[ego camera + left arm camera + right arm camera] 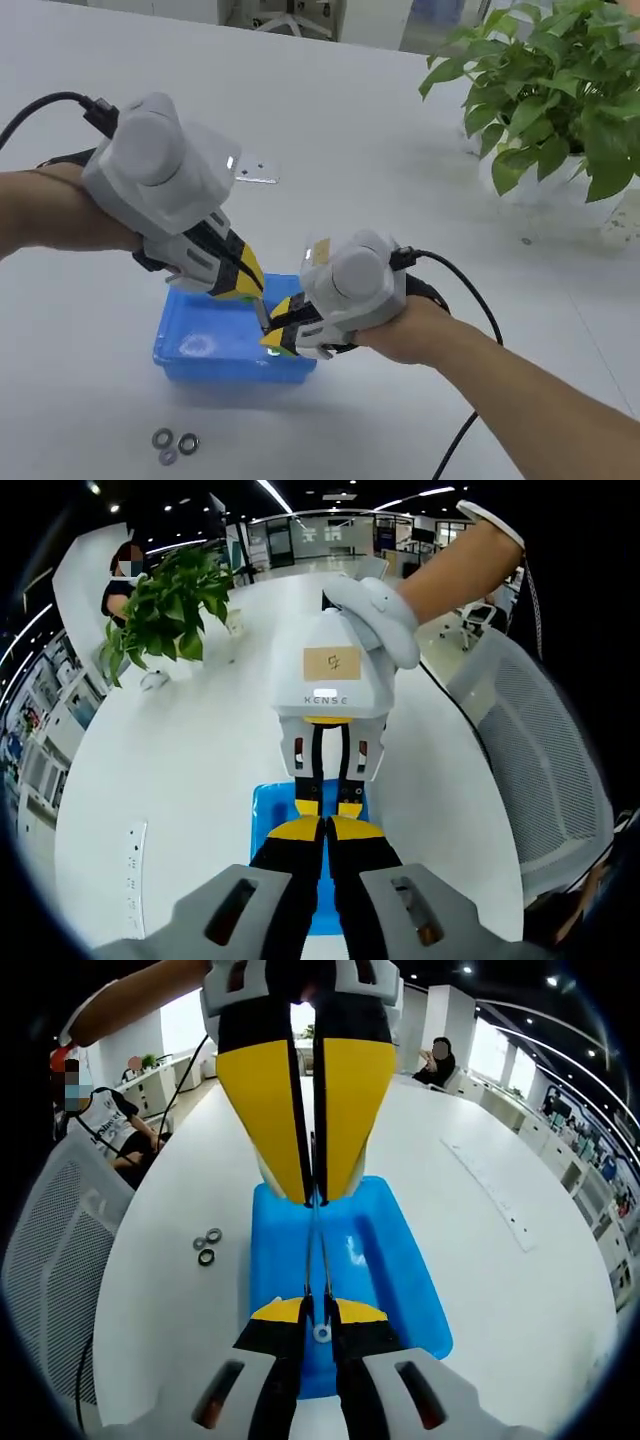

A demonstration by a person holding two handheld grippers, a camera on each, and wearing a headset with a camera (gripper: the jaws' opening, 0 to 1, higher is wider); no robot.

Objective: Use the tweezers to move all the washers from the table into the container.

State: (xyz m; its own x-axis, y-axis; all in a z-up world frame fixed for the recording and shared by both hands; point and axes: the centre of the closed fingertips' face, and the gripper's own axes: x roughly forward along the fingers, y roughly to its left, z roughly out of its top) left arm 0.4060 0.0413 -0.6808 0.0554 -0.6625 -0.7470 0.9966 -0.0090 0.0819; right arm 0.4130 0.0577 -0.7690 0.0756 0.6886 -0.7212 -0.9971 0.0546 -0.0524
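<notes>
Both grippers meet tip to tip over the blue container [200,350], which sits on the white table [350,150]. The left gripper [250,285] points down and to the right from the upper left, and the right gripper [272,338] faces it from the lower right. The tweezers [317,1260] run as a thin metal strip between the two. In the right gripper view the right gripper [320,1315] has its jaws pressed together on the near end. The left gripper [315,1195] has its yellow jaws closed on the far end, directly above the container [400,1260]. A small ring shows between the right gripper's jaws, but it is hard to tell whether it is a washer or part of the tweezers. In the left gripper view the left gripper's [325,825] jaws stand together. Three washers [175,442] lie in a tight cluster on the table just in front of the container's near left corner, outside it. A potted plant [545,90] stands at the far right of the table.
</notes>
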